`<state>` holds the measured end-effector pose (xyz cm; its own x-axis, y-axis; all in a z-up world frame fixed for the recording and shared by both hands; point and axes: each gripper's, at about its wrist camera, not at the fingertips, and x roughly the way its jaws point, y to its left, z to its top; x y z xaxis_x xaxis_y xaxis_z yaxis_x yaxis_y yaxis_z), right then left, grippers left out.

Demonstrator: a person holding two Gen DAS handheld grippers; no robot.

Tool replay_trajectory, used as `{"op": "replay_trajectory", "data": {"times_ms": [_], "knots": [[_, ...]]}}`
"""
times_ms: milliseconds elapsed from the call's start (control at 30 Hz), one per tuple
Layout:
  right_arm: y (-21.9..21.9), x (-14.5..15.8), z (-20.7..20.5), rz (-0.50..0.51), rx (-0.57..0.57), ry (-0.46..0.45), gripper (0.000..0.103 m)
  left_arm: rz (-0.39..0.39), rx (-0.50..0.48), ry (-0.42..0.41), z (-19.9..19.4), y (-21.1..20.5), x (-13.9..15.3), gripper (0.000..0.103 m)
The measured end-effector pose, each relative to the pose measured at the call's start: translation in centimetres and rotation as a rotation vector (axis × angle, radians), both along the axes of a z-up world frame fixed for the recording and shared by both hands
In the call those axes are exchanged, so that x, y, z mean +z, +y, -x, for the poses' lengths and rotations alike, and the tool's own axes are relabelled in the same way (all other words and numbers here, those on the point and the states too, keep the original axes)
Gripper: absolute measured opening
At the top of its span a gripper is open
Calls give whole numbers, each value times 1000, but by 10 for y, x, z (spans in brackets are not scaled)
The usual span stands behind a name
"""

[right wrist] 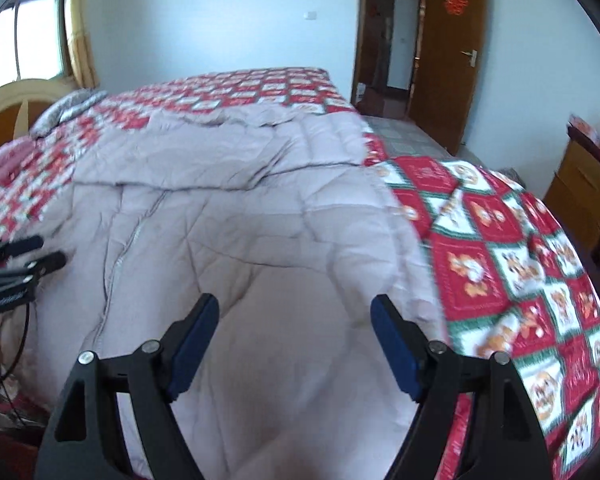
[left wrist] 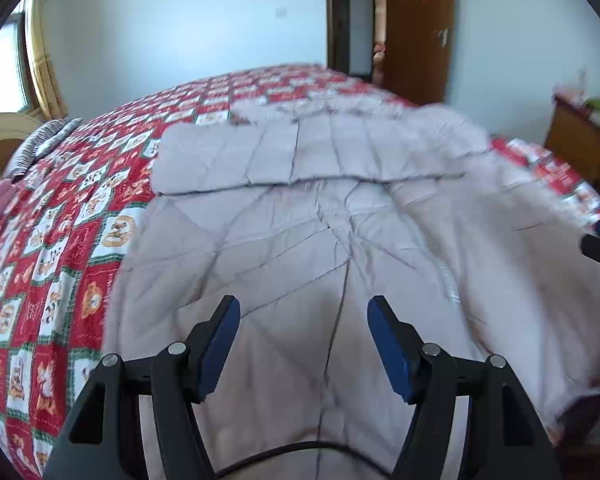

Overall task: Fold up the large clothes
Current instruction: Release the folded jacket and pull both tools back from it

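With the left gripper [left wrist: 303, 308] and right gripper [right wrist: 296, 306] both spread and empty, the padded coat [left wrist: 300, 232] at frame centre could be bunched if only 1 layer is caught.

Both grippers open, nothing between the blue pads.

Left gripper [left wrist: 303, 308] angled downward, jaws parted, fingers [left wrist: 220, 344] clear of any contact; seen also from the right wrist at the left edge, fingertips apart. Right gripper [right wrist: 296, 306] tilted down likewise, jaws spread wider, empty; its tip just visible at the right edge of the left wrist view.
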<state>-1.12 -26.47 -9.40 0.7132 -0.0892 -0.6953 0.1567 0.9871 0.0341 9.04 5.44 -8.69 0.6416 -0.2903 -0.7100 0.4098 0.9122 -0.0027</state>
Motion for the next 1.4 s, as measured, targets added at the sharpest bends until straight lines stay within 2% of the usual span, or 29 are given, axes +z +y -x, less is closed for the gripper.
{"op": "replay_trajectory", "data": {"times_ms": [67,267,333,433,500,567,667,800,867,933,1000,1133,1300,1400], "knots": [[-5,8,13,-9,-4,-25,81,48,-10,-22,11,25,17,67],[-18,25,45,23,-11,-85,81,152,44,-82,45,116,76,67],[-23,29,53,29,-18,-111,81,129,73,-130,60,143,99,67],[-29,34,67,39,-21,-152,81,47,126,-228,87,175,130,67],[-31,36,73,65,-25,-164,81,-6,154,-292,108,198,151,69],[-35,37,77,80,-36,-176,81,-37,176,-339,127,218,167,76],[-44,35,83,48,-49,-183,81,-6,152,-359,142,239,173,84],[-56,23,86,-36,-51,-160,81,94,71,-286,126,234,151,87],[-59,15,87,-68,-52,-136,81,73,44,-226,109,217,130,87],[-61,7,87,-100,-44,-112,81,-1,35,-173,88,191,101,87],[-61,-1,83,-122,-26,-79,81,-30,28,-132,73,171,76,87],[-56,-16,76,-124,-10,-29,81,61,-34,44,49,141,21,87],[-59,-35,69,-191,1,26,81,23,-22,138,43,122,-21,87],[-51,-43,65,-249,54,48,79,62,-27,201,43,125,-34,87]]}}
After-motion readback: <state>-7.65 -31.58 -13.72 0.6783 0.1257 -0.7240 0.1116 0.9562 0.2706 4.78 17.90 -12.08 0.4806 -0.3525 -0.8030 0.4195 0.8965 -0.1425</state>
